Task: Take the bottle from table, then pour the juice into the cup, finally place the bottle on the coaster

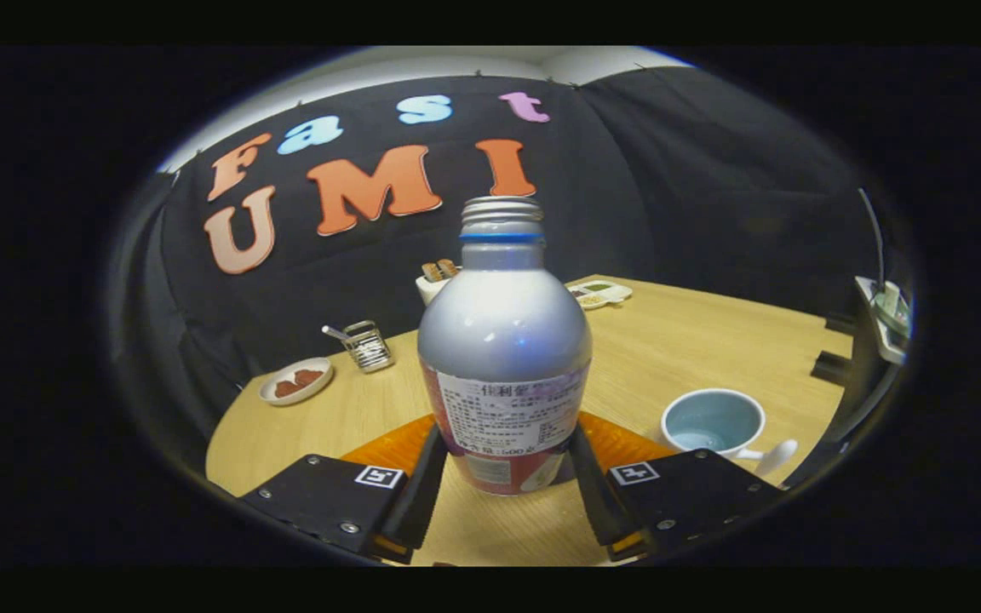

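Observation:
A silver bottle (503, 340) with a white label and a bare threaded neck stands upright between my fingers. My gripper (507, 438) is shut on it, with the left finger (421, 489) and right finger (594, 494) pressing its lower sides. I cannot tell whether its base rests on the table or hangs just above it. An orange coaster (384, 449) lies right behind the bottle, showing on both sides of it. A pale blue cup (712, 421) with a white handle stands to the right, just beyond the right finger; its inside looks empty.
The wooden table (712, 340) runs back to the black cloth wall. At the far left are a small dish of brown pieces (295, 380) and a metal rack (367, 345). A white holder (435, 283) and a small tray (598, 295) sit at the back. A stand (882, 323) rises at the right.

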`<state>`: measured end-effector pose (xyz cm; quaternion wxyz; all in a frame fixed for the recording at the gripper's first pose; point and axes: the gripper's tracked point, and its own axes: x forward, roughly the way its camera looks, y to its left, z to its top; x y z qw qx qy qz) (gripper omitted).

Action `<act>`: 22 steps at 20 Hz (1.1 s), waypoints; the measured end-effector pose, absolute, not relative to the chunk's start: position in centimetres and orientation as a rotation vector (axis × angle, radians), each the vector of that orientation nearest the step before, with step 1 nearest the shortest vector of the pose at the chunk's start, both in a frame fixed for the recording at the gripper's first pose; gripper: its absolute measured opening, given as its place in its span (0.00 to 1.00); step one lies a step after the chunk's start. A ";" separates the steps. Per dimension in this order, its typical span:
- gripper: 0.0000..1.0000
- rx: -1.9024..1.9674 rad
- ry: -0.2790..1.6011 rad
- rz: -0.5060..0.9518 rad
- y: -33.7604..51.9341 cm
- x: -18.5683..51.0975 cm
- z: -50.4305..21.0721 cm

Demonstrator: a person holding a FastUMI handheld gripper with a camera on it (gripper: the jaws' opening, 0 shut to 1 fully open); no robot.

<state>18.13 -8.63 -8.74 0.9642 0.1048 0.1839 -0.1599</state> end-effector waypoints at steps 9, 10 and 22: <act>0.74 0.048 0.405 -0.337 -9.0 20.8 -12.0; 0.74 0.052 0.406 -0.342 -9.2 20.9 -12.3; 0.77 0.048 0.414 -0.372 -9.4 21.3 -14.3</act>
